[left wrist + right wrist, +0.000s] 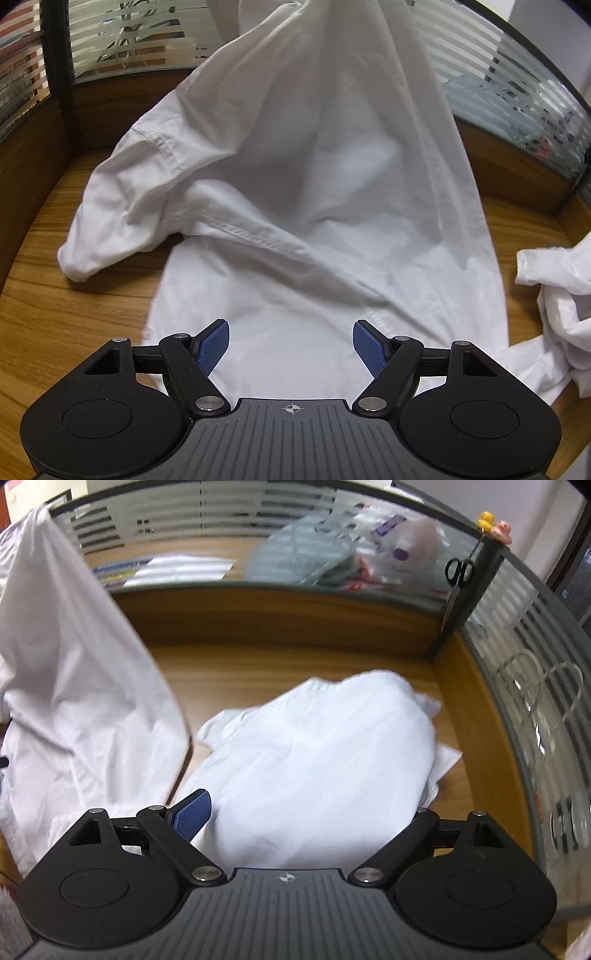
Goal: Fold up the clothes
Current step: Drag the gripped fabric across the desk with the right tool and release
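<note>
A white shirt (314, 177) hangs from above, out of frame, and its lower part drapes onto the wooden desk (74, 302), one sleeve (110, 218) lying to the left. My left gripper (291, 347) is open just above the shirt's lower hem, holding nothing. In the right wrist view the same hanging shirt (74, 686) is at the left. My right gripper (299, 819) is open over a crumpled pile of white clothes (325, 760); its left pad (192, 814) shows, and cloth hides the right one.
Wood-and-glass partition walls (280, 613) enclose the desk at the back and right. Black scissors (459, 572) hang on the partition corner below small duck figures (495, 524). The crumpled pile's edge shows at the right of the left wrist view (561, 295).
</note>
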### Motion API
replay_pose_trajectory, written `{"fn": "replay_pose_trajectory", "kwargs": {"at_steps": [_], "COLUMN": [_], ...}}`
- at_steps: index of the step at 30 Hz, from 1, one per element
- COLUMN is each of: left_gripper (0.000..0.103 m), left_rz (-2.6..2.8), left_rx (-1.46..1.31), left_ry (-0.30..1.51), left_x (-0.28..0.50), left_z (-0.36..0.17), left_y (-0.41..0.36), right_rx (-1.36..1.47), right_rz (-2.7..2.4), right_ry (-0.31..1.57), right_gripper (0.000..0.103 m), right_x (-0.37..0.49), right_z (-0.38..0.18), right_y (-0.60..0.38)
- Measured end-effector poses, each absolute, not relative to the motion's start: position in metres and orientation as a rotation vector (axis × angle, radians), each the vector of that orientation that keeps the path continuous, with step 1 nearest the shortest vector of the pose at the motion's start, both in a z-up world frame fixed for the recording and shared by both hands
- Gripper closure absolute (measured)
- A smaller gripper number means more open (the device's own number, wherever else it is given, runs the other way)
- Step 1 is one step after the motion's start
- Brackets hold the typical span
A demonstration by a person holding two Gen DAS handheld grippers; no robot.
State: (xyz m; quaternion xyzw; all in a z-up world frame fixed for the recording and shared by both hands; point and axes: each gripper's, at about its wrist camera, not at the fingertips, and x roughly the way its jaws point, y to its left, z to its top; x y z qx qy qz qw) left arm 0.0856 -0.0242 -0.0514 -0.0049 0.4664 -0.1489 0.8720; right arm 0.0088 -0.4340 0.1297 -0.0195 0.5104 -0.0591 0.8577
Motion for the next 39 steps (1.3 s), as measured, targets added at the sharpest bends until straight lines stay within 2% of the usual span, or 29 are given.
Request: {"fn": "replay_pose_trajectory", "kwargs": {"at_steps": [1, 10, 17, 29, 34, 39], "left_gripper": [0.027, 0.027, 0.027, 0.027, 0.027, 0.027], "left_rz": [-0.319, -0.38, -0.37, -0.28, -0.225, -0.209], "left_rx": [0.0, 0.049, 0.06, 0.028, 0.0, -0.002], "left_ry": [0.974, 0.962, 0.959, 0.973, 0.985, 0.988], "left_x": [0.087, 0.095, 0.097, 0.1, 0.103, 0.104], "left_z": [-0.052, -0.055, -0.057, -0.069, -0.075, -0.075], "left_y": [-0.02, 0.008, 0.024, 0.051, 0.058, 0.054], "right_rx": [-0.051, -0.038, 0.026, -0.106, -0.173, -0.196], "right_rz": [-0.137, -0.203, -0.01, 0.287, 0.237, 0.146], "right_ry": [1.069, 0.963, 0.81, 0.888, 0.943, 0.986], "right_gripper": [0.001, 0.001, 0.001, 0.001, 0.001, 0.001], "right_x": [0.001, -0.044, -0.025, 0.058, 0.082, 0.084], "right_z": [0.13, 0.14, 0.135, 0.012, -0.028, -0.042], "right_y": [-0.426, -0.38, -0.328, -0.239, -0.241, -0.277]}}
